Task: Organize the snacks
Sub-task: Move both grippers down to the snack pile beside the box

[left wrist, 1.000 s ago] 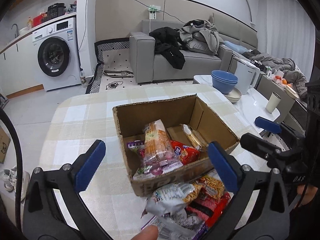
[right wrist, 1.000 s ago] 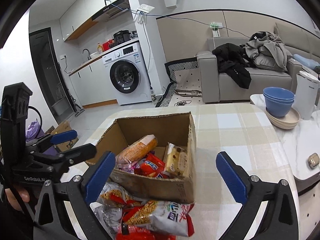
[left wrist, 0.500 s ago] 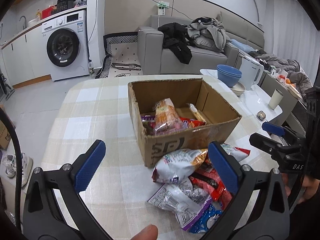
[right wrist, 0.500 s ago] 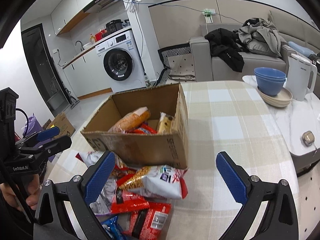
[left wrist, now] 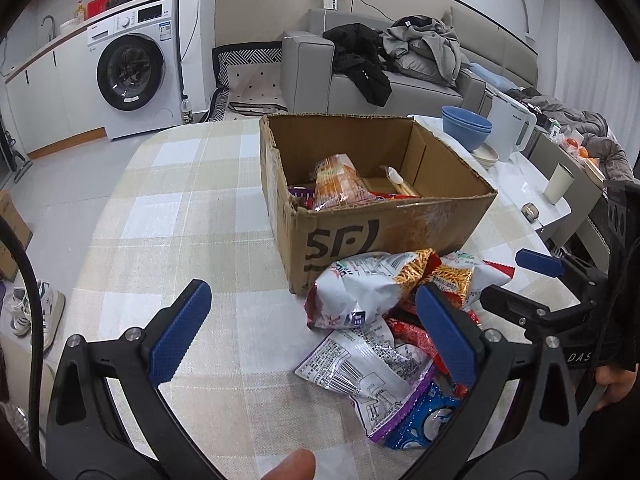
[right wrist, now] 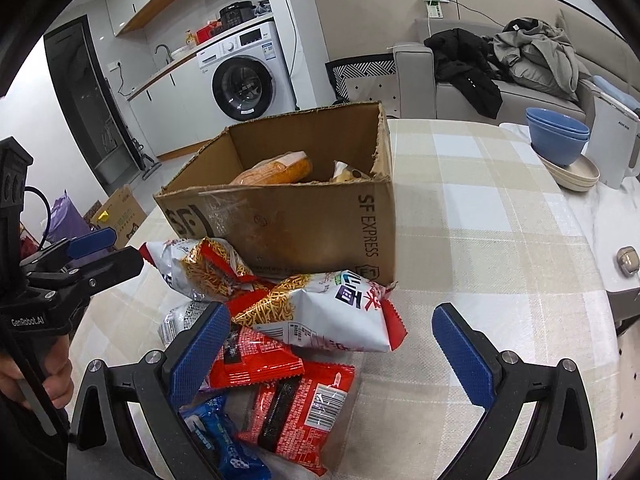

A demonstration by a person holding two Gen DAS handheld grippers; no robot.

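A checked table (left wrist: 168, 216) carries an open cardboard box (left wrist: 384, 232) holding an orange packet (left wrist: 336, 180), red wrappers and a pale pastry packet (right wrist: 348, 174). Against the box's near wall lies a heap of loose snacks: two white-and-red noodle-snack bags (right wrist: 332, 312) (left wrist: 360, 288), a grey printed bag (left wrist: 360, 364), red packets (right wrist: 296, 404) and a blue packet (right wrist: 220, 440). Blue bowls (right wrist: 556, 140) and a white kettle (left wrist: 512, 128) stand on a side surface. The left gripper (left wrist: 312, 332) and the right gripper (right wrist: 332, 348) hang spread wide above the heap, both empty.
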